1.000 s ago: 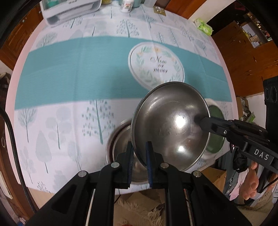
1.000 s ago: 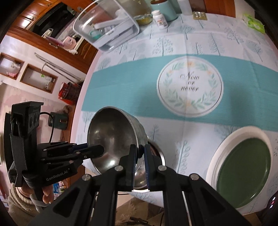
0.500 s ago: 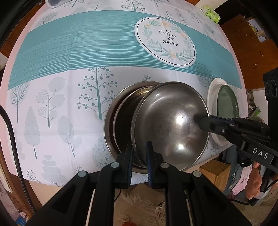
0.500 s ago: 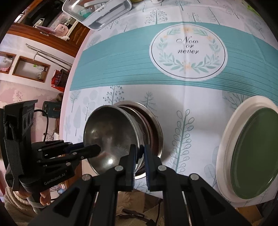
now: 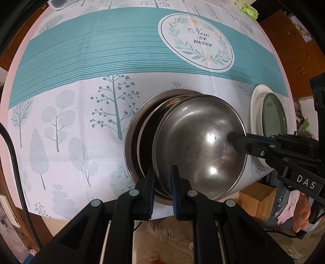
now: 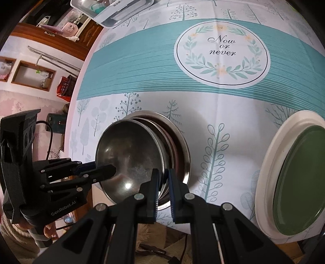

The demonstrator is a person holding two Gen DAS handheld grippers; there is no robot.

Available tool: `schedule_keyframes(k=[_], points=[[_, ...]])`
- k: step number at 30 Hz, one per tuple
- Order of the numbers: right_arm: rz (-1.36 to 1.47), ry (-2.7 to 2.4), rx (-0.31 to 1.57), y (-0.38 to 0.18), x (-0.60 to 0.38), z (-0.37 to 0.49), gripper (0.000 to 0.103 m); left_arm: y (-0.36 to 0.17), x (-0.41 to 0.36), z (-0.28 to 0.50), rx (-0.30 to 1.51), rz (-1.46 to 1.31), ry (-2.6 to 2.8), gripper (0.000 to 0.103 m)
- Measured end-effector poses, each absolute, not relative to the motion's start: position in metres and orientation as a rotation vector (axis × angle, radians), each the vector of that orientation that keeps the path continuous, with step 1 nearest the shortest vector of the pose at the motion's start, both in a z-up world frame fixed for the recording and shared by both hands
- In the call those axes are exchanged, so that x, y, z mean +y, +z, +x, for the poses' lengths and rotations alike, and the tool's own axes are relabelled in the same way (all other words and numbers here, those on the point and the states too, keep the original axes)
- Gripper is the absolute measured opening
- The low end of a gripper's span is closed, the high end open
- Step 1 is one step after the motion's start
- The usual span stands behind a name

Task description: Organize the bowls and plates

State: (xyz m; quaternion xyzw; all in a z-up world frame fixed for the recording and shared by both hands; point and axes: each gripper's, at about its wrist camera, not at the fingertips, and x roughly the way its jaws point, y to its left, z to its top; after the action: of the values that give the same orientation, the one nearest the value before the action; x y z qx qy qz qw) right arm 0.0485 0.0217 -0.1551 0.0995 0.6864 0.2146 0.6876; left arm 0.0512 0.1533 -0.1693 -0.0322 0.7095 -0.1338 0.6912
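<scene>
A steel bowl [image 5: 201, 146] is held between both grippers, tilted, just above a stack of larger steel bowls [image 5: 134, 134] near the table's front edge. My left gripper [image 5: 162, 176] is shut on the bowl's near rim. My right gripper [image 5: 241, 140] is shut on its right rim. In the right wrist view the held bowl [image 6: 130, 154] leans over the stack [image 6: 178, 142], with my right gripper [image 6: 163, 178] on its rim and the left gripper [image 6: 97, 170] at its far side. A green plate [image 6: 298, 178] lies on a white plate [image 6: 270, 154] to the right.
The table carries a white and teal tree-print cloth [image 5: 91, 50] with a round "Now or never" emblem [image 5: 197, 40]. A clear tray of items [image 6: 113, 8] stands at the back left. A wooden box [image 5: 256, 197] sits on the floor below the table edge.
Both grippers have carried the steel bowl down and forward, from high above the table to just over the stack of bowls. The grip on the rim is unchanged.
</scene>
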Motion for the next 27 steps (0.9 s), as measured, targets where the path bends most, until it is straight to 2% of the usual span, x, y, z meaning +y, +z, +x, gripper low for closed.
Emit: schedule_keyframes(k=[2,8,10,12,13,27], points=[[0.208,0.48,1.539,-0.156,0.024,0.048,0.012,-0.17,0.153,0.051,1.589,-0.07,-0.3,0.014],[0.174,0.474,1.531,-0.157,0.028,0.045,0.014,-0.165,0.149,0.051,1.573,-0.067,-0.315,0.036],[0.188,0.483,1.521,-0.154,0.028,0.045,0.019,-0.162,0.148,0.05,1.565,-0.062,-0.319,0.043],[0.185,0.48,1.505,-0.151,0.027,0.045,0.026,-0.157,0.147,0.049,1.546,-0.051,-0.313,0.058],[0.183,0.479,1.492,-0.148,0.027,0.044,0.028,-0.156,0.147,0.05,1.537,-0.045,-0.309,0.06],[0.17,0.489,1.402,-0.131,0.023,0.04,0.03,-0.131,0.15,0.046,1.414,0.015,-0.307,0.078]])
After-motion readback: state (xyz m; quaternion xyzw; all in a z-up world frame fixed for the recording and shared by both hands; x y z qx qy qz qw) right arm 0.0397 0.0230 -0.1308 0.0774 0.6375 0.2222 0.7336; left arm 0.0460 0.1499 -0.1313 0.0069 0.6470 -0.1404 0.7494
